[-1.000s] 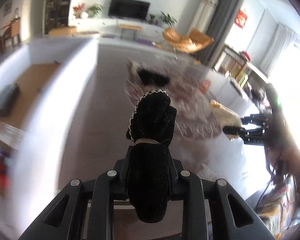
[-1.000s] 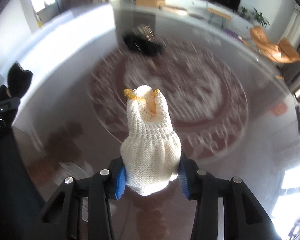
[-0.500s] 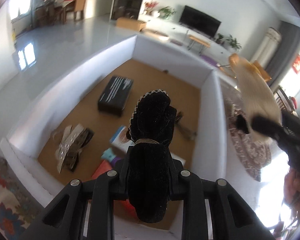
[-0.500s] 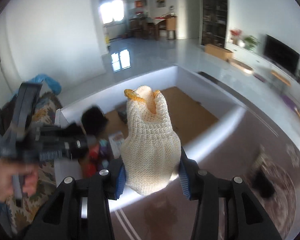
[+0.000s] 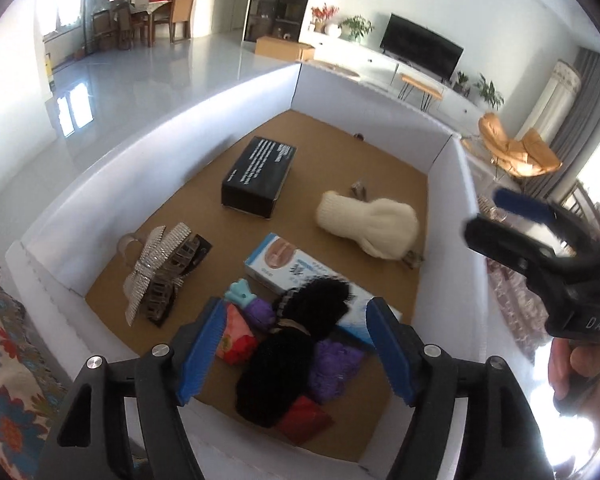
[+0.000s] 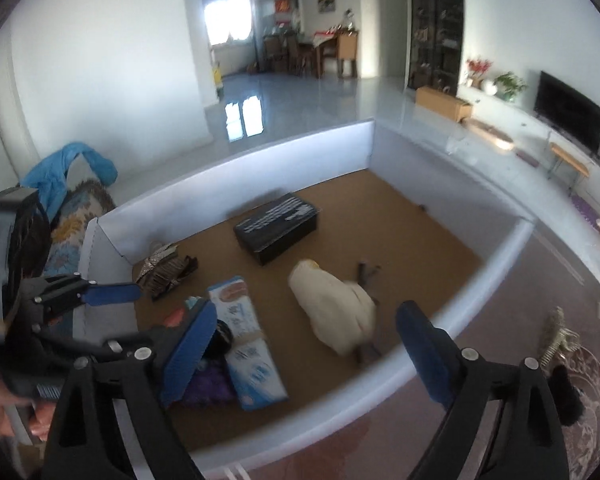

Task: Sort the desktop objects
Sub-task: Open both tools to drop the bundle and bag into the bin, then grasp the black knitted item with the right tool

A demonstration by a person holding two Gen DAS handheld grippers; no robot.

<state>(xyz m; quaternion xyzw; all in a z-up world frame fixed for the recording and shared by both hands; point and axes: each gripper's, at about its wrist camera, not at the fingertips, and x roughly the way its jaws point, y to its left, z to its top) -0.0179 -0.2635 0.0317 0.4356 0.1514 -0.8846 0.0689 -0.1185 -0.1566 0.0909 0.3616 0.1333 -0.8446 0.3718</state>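
Note:
A white-walled box (image 5: 172, 136) with a brown floor holds the sorted items. The black velvet pouch (image 5: 284, 356) lies in its near corner on purple and red items, below my open left gripper (image 5: 292, 344). The cream knitted pouch (image 5: 368, 224) lies at the box's right side; it also shows in the right wrist view (image 6: 336, 308). My right gripper (image 6: 308, 352) is open and empty above the box's edge (image 6: 440, 332). It also shows at the right of the left wrist view (image 5: 516, 220).
In the box lie a black case (image 5: 260, 176), a sparkly hair clip (image 5: 160, 272), a pale blue carton (image 5: 300, 276) and small toys (image 5: 244, 308). A gold clip (image 6: 556, 340) and a black item (image 6: 568, 396) lie on the patterned table at right.
Both grippers opened and dropped their pouches into the box. The black pouch fell to the near corner, the cream pouch to the right side.

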